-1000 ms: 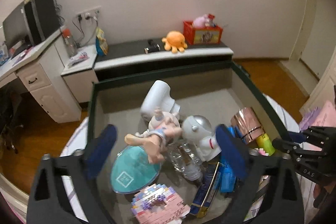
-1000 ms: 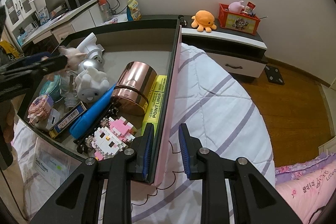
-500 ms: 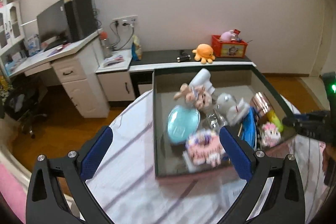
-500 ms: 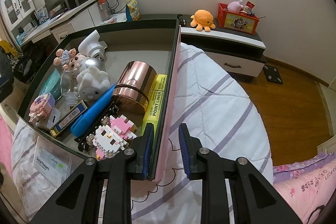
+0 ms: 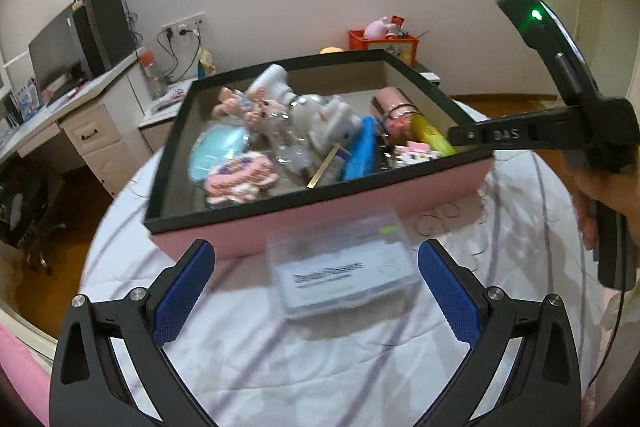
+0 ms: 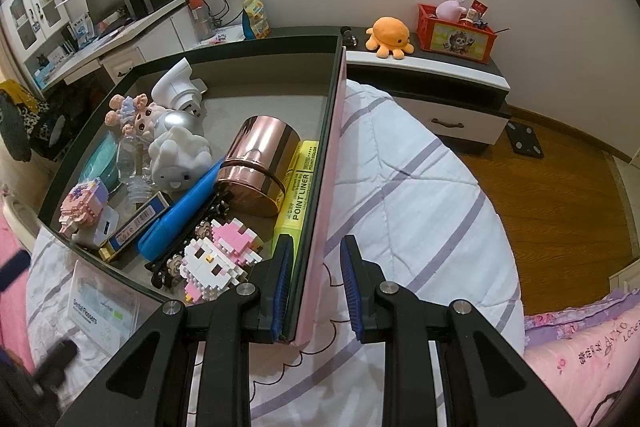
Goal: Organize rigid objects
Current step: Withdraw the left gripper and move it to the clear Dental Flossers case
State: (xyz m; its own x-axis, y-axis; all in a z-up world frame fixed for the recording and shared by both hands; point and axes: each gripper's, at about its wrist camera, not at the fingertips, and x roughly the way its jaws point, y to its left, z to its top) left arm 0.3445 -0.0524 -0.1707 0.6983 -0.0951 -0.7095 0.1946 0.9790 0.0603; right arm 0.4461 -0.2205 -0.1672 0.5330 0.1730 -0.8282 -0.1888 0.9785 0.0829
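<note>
Pink-sided and black-rimmed, the box [image 5: 320, 215] sits on the white quilt [image 5: 280, 367] and serves as my landmark. From my left wrist camera, my left gripper [image 5: 316, 291] stands wide open with nothing between its blue pads [image 5: 182, 291]. It hovers over the quilt on the near side of the box. A clear plastic case [image 5: 344, 275] with a printed label lies just in front of the box's near wall, between my 2 spread fingers but not touched by them. Inside the box I see a pink brick figure [image 5: 240, 179], a teal oval case [image 5: 218, 151], a white rabbit toy [image 5: 332, 123] and a blue marker [image 5: 362, 151]. At the box's right corner my right gripper [image 5: 472, 137] reaches in, held by my hand [image 5: 600, 195].

From my right wrist camera, my right gripper [image 6: 314, 283] is nearly closed over the box's side wall [image 6: 320, 211]. The left pad [image 6: 282, 283] sits inside against the wall; the right pad [image 6: 350, 287] shows a small gap outside, so I cannot tell if it truly clamps. Just inside that wall lie a yellow highlighter [image 6: 298, 187], a rose-gold tin [image 6: 258, 163] and a pink-and-white brick cat [image 6: 216, 263]. The clear case [image 6: 100, 311] lies outside the box's near-left corner.
</note>
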